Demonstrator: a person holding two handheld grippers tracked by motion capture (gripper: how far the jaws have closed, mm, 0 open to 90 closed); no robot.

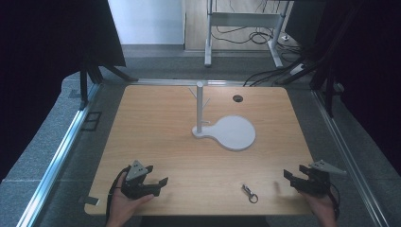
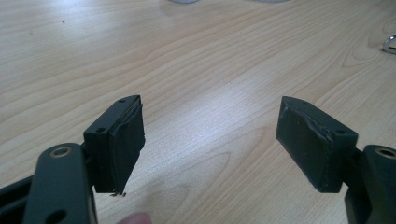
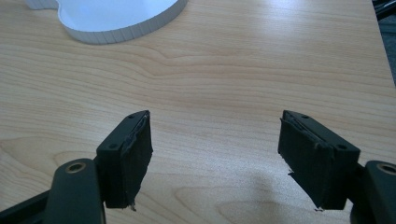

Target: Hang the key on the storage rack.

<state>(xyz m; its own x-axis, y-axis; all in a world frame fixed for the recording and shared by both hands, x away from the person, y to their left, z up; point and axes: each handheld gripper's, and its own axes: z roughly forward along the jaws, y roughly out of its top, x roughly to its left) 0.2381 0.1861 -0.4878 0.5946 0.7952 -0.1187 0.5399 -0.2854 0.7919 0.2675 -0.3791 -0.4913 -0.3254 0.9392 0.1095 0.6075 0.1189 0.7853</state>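
Note:
A small metal key ring with a clasp (image 1: pixel 249 193) lies on the wooden table (image 1: pixel 161 142) near its front edge, between my two hands. A sliver of it shows at the far right as the key ring (image 2: pixel 389 44) in the left gripper view. My left gripper (image 1: pixel 158 177) rests at the front left, jaws wide apart with bare wood between them (image 2: pixel 210 140). My right gripper (image 1: pixel 294 174) sits at the front right corner, open as well, nothing between its pads (image 3: pixel 215 154). Both grippers stay apart from the key ring.
A white stand (image 1: pixel 200 106) with a post and short pegs rises mid-table from a flat white base (image 1: pixel 234 133), whose rim (image 3: pixel 116 28) shows in the right gripper view. A cable hole (image 1: pixel 237 98) lies at the back. Metal rails flank the table.

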